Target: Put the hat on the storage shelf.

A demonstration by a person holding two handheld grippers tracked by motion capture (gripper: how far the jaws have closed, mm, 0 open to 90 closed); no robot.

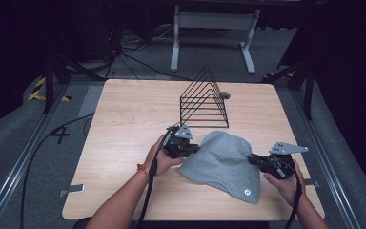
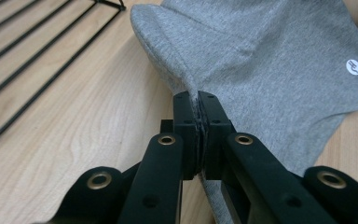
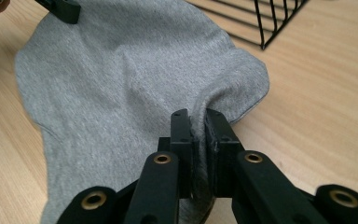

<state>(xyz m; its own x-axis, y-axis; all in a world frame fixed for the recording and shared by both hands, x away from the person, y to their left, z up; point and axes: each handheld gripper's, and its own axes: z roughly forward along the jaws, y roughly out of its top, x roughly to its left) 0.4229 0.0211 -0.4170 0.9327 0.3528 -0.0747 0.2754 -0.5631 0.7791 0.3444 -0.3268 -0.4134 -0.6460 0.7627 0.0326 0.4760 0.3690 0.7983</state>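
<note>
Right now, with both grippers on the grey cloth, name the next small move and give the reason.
Probably lift both together: the left gripper and the right gripper are each shut on an edge of the grey cloth, whose middle lies on the table.

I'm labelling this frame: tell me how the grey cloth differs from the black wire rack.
The grey cloth is soft, solid fabric lying draped; the black wire rack is rigid, open wire standing upright. The cloth is pinched by the left gripper and right gripper; the rack stands untouched. Both rest on the wooden table.

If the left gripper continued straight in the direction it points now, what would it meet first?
Probably the grey cloth itself: the left gripper is shut on its edge, and the fabric lies directly ahead. The black wire rack stands off to the side.
</note>
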